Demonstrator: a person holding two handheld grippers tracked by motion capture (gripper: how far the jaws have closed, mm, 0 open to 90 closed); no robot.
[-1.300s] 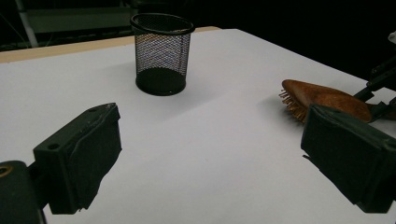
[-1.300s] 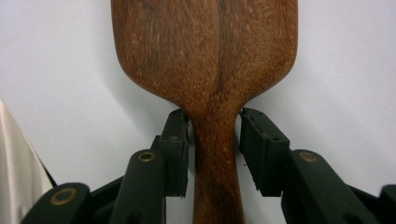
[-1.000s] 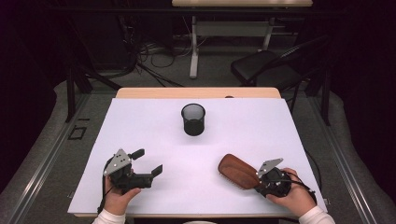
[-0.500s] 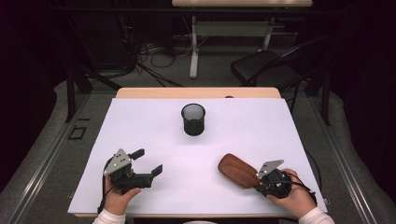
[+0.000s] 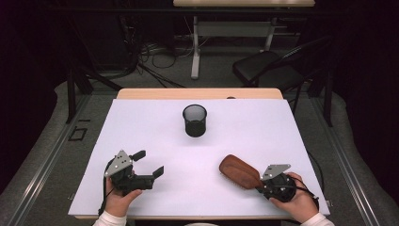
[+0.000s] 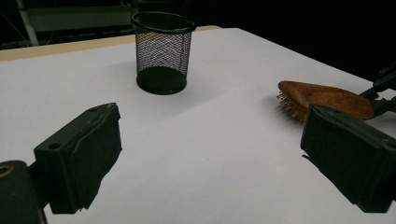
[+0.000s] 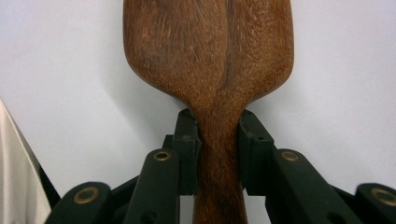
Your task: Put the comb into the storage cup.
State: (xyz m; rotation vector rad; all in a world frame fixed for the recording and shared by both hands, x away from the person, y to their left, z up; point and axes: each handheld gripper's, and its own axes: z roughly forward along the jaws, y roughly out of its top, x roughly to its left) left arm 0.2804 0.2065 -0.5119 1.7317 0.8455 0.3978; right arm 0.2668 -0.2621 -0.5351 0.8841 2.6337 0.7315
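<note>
The neck of one wooden hairbrush (image 7: 219, 154) is seen clamped between the two black pads of the right claw (image 7: 218, 156) in the right gripper view, where fine brown grain and a dark seam down the rounded paddle can be read. The jaws have just been closing, and the handle is pinched between them. In the high view the same right claw (image 5: 261, 182) is seen near the desk's (image 5: 150, 127) front right corner, with the hairbrush (image 5: 239, 170) lying flat on the white top and stretching away from the claw's tips, toward the middle of the desk. Short stiff bristles under the paddle are revealed in the left gripper view, where the hairbrush (image 6: 322, 98) is partly covered by one pad.

The left claw (image 5: 149, 164) is held spread wide with nothing between its jaws; its two blocky, matte black pads (image 6: 84, 154) are shown close up in its own view. One black wire-mesh cup (image 6: 162, 51), round, upright and open-topped, is placed well ahead of both claws. In the high view the cup (image 5: 194, 120) is found standing apart from the hairbrush. A tan wooden edge is seen along the desk's far side.
</note>
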